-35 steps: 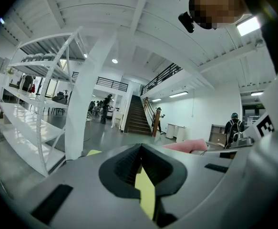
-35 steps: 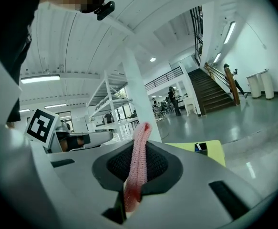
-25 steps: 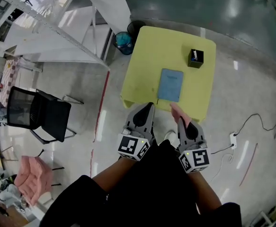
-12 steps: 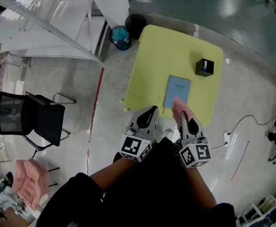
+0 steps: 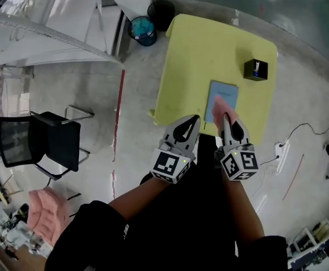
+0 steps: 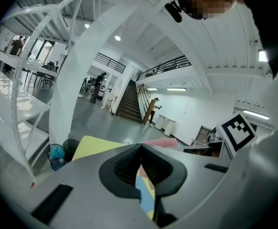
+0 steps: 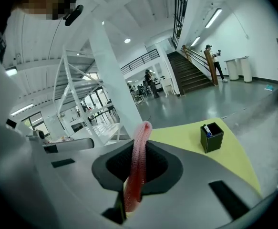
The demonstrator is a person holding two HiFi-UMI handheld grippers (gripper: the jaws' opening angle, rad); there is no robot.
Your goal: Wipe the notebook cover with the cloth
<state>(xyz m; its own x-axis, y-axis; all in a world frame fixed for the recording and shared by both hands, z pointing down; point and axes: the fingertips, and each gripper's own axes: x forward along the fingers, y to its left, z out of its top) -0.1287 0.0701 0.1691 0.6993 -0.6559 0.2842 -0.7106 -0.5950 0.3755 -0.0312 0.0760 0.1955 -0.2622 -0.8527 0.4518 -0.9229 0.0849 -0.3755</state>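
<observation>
Two tools show at 6 o'clock in the head view, side by side over the near edge of the yellow table (image 5: pixel 209 44). The right tool (image 5: pixel 227 117) is clamped on a pink cloth (image 5: pixel 220 105); in the right gripper view the cloth (image 7: pixel 139 156) runs as a knobbly strip between the closed jaws of that tool (image 7: pixel 138 152) and stands out past their tips. From above, the free end of the cloth overlaps the near half of the blue notebook (image 5: pixel 227 89), which lies flat near the table's near right edge (whether the cloth touches the cover cannot be told). The left tool (image 5: pixel 194 119) sits at 9 o'clock of the right one, just beside the notebook's near left corner. In the left gripper view its jaws are drawn narrow, meeting at the tips of the tool (image 6: pixel 140 147) with nothing gripped, only a slit through which table and notebook colours show. A small black box (image 5: pixel 255 69) stands at 1 o'clock from the notebook, well apart from it, and it shows ahead of the right tool too (image 7: pixel 211 136). On the floor, a bin (image 5: pixel 142 30) with blue contents stands at 10 o'clock off the table, and a black chair (image 5: pixel 40 143) at 9 o'clock
</observation>
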